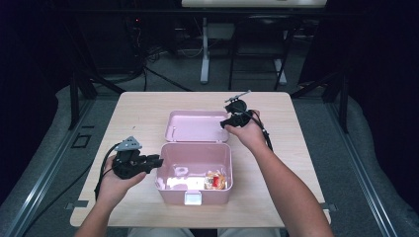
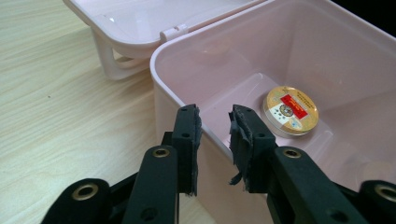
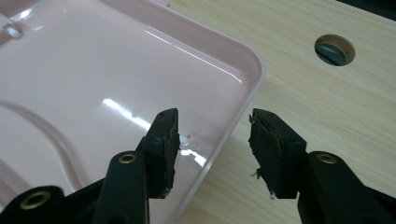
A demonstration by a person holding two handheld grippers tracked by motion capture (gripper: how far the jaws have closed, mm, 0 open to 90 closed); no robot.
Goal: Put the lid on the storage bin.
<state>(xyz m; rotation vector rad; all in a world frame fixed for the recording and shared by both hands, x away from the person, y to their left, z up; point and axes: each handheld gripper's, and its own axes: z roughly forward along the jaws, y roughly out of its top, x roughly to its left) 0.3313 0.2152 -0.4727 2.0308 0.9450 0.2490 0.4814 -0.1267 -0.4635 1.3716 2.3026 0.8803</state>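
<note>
Meanwhile both grippers straddle the pink box [image 1: 163, 170] walls, unclamped.

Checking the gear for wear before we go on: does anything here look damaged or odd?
Yes. The pads of the right gripper look frayed, with torn bits hanging off; the left gripper pads too. The pink box looks intact.

Light wooden table [image 1: 138, 111], round hole [image 3: 334, 49] in top, open pink box [image 1: 193, 196] on it
</note>
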